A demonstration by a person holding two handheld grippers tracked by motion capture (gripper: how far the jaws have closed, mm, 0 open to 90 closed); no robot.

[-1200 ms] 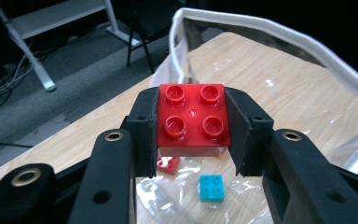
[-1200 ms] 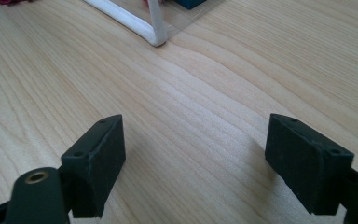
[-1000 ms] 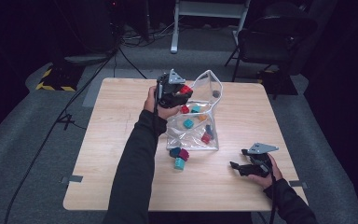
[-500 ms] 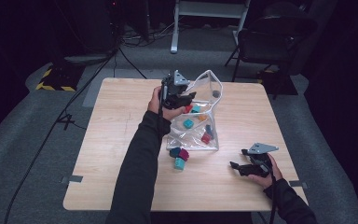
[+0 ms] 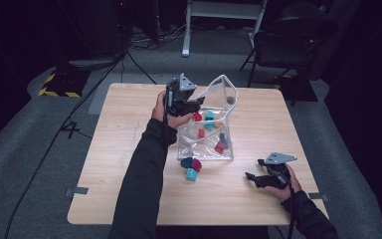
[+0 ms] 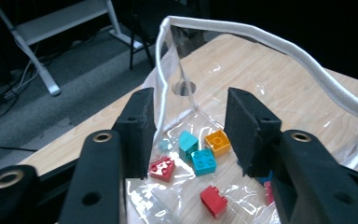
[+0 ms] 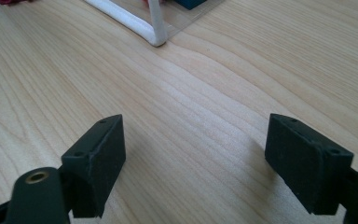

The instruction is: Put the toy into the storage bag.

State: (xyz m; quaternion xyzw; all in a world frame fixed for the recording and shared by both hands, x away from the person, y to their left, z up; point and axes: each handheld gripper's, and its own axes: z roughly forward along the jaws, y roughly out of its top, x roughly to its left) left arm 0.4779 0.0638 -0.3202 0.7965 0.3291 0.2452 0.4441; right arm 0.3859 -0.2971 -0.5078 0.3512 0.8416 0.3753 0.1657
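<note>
- At the far rim of the clear plastic bag (image 5: 210, 124), the left gripper (image 5: 186, 102) hangs above the opening; its jaws have just been opening, with the white rim (image 6: 161, 70) beside one pad, unpinched.
- Inside the bag lie toy bricks (image 6: 204, 161); three more (image 5: 191, 166) sit just outside its near edge.
- The right gripper (image 5: 258, 178) rests wide open and empty, nearer those.
</note>
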